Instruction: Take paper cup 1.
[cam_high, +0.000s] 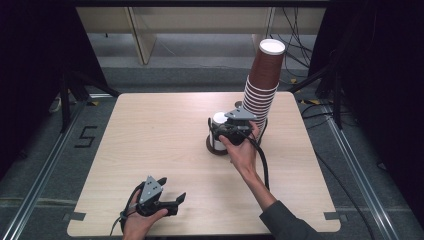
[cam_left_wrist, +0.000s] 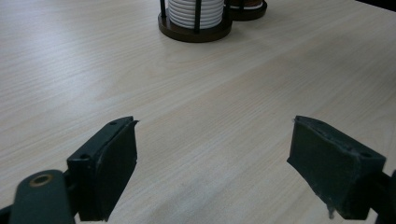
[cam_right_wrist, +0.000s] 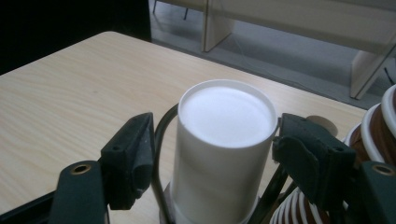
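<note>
Item: white lid stack (cam_right_wrist: 226, 140), upright in a dark wire holder (cam_left_wrist: 194, 29), toward the desk's (cam_high: 150, 145) far right, just beside a tall leaning stack of brown paper cups (cam_high: 261, 85).

Right gripper (cam_high: 231, 131): jaws straddle the top of the lid stack, part open; pads look barely clear, nothing lifted.

Left gripper (cam_high: 167, 192): near edge of desk, jaws apart, empty.

Status: early; grasp pending, lid not yet taken off.

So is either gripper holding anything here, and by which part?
Nothing is held. The right gripper straddles the white lid stack without pressing; the left gripper is open, empty.
</note>
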